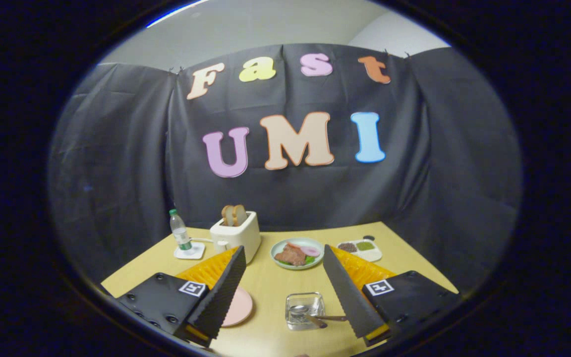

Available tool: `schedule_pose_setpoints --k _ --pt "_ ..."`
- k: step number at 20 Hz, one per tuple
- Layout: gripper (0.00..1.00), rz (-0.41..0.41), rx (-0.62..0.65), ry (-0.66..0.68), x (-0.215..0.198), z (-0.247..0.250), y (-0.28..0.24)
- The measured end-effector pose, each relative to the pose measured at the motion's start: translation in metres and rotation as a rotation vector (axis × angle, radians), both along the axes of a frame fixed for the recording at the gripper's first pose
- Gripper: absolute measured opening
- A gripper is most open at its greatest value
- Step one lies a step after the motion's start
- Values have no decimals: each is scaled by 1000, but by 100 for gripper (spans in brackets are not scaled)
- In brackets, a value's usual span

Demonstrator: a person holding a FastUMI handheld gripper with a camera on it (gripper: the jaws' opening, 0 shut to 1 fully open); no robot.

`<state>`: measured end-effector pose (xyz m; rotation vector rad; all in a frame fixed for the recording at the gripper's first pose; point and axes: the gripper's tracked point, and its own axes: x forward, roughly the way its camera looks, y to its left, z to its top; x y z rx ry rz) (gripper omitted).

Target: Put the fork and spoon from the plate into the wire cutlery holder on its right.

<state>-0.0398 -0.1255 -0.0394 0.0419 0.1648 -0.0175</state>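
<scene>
- Between the 2 fingers, low on the yellow table (270, 290), sits a small clear-looking holder (305, 310) with a spoon (299, 312) bowl inside it and a handle (331, 318) poking out toward the right finger; whether this is the wire cutlery holder is hard to tell, as it reads more like glass than wire.
- Partly hidden behind the left finger lies a pink plate (239, 307); no fork can be made out on its visible part, so the fork is either hidden or is the handle at the holder.
- Judging by this layout, the holder stands just right of the plate so each utensil needs a short sideways carry.
- Farther back, well apart from the work area, stand a white toaster (236, 234) with bread, a water bottle (180, 232) on a coaster, a green plate of food (297, 253) and a small white condiment tray (364, 249); they seem set as backdrop, out of the way.
- The gripper (285, 292) is spread wide, its fingers well apart and holding nothing; the right finger's edge lies just beside the protruding handle, contact unclear.
- The hand holds the tool raised above the near table edge, pitched gently down and aimed straight across, with plate and holder low in its sight.
- My guess is 1 utensil is already delivered.
</scene>
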Motion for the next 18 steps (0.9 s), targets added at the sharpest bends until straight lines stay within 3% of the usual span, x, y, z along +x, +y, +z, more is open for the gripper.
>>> schedule_pose_setpoints --k 3,8,18 --pt "100 -21 -8 -82 -4 15 5" --pt "100 -59 20 -91 -5 16 0" --pt "100 -43 -26 -119 -7 28 -12"
